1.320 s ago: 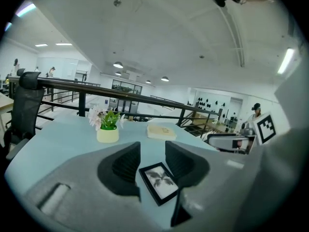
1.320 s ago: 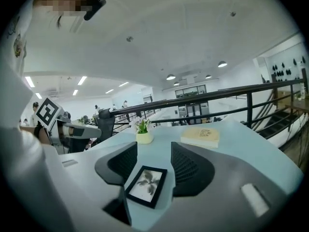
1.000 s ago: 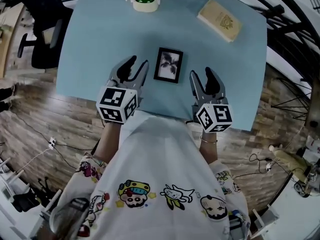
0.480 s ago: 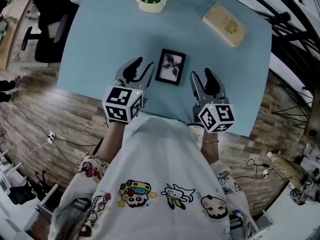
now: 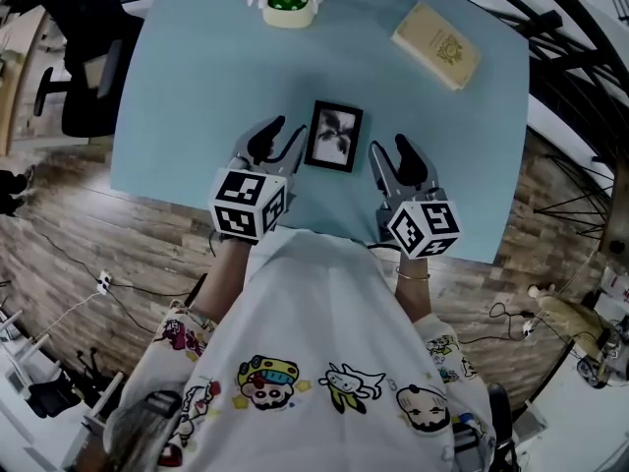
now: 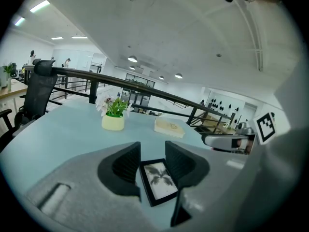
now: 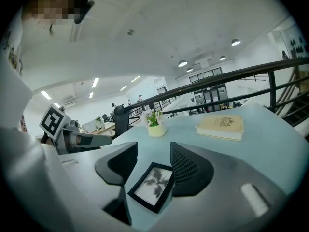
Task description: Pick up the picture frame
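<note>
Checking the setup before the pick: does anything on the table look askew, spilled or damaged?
Nothing stands out: the picture frame lies flat and whole, the flower pot stands upright, the book lies closed, nothing spilled.

Picture frame (image 7: pixel 153 186) on blue table (image 7: pixel 276 128), book (image 7: pixel 220 125) behind

We see a pale blue table (image 5: pixel 187 77) on a wood-plank floor (image 5: pixel 88 214), a black office chair (image 5: pixel 86 101) off its far left corner, a black railing (image 6: pixel 166 98) past its far edge, and round ceiling lights (image 6: pixel 133 59) overhead.
</note>
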Demonstrator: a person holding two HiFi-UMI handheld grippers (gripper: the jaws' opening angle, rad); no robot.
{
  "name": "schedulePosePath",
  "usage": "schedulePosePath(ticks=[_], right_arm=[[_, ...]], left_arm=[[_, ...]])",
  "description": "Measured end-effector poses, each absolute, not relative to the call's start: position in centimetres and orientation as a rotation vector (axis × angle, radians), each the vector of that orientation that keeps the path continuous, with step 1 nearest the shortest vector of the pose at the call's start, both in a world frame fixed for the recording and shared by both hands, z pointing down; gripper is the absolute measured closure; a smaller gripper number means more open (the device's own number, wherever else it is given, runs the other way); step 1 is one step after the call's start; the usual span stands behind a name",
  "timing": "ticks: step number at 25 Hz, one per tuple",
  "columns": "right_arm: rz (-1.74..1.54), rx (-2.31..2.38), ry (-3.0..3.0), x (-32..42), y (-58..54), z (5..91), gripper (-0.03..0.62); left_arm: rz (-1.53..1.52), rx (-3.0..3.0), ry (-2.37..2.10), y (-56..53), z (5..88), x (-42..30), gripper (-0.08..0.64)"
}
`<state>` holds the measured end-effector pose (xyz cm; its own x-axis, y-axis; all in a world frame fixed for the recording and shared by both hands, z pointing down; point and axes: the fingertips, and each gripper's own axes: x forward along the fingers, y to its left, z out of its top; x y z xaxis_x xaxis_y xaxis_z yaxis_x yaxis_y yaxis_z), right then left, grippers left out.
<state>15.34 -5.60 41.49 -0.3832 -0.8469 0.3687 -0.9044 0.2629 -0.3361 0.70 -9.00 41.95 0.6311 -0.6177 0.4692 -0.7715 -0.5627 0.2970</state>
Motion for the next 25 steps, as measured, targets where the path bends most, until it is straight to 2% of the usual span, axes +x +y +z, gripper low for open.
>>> schedulePosePath(ticks=[25], right_arm=[[1.087, 1.581, -2.307, 14.4, -7.0, 49.7, 0.387]], left_arm=[[0.626, 2.230, -0.920, -9.7, 52.2, 3.8, 0.405]])
